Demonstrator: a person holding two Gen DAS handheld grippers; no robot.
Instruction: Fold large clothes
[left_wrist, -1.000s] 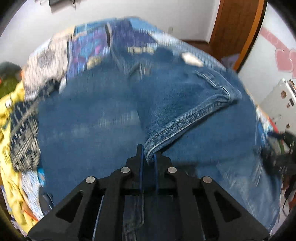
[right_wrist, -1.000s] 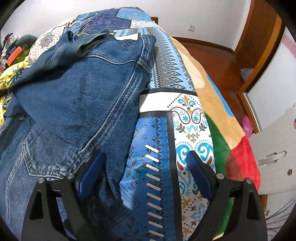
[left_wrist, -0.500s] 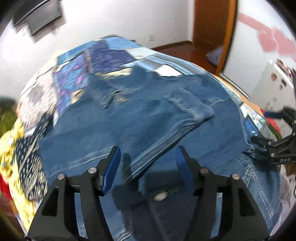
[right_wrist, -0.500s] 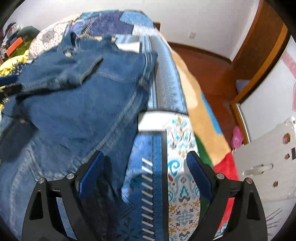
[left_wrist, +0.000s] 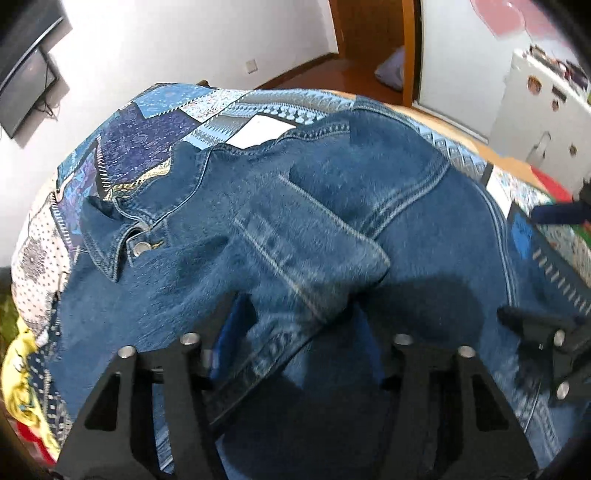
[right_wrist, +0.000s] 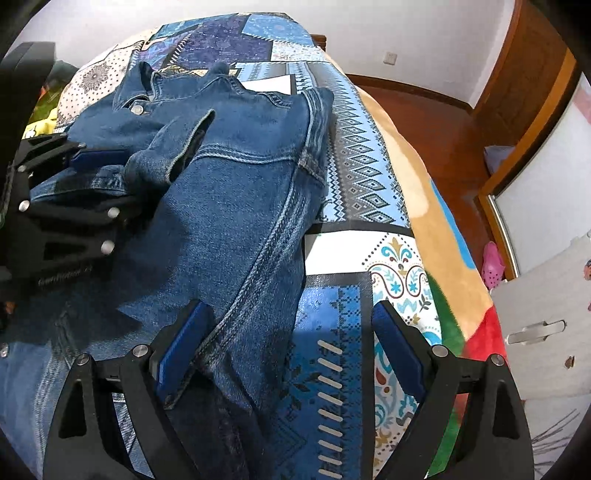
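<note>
Folding denim jacket (left_wrist: 369, 229) on patchwork bed (right_wrist: 354, 177); jacket filled centre of both views, collar at upper left. We saw sleeve (left_wrist: 295, 258) laid across body, cuff between jaws of left claw (left_wrist: 291, 332) at lower centre; jaws closing, pads seemingly not yet pressing. Right claw (right_wrist: 284, 354) stood wide apart at bottom of its view, straddling jacket's side edge, gripping nothing. We judged: bite cuff squarely, keep sleeve flat, right claw pin side seam.
</note>
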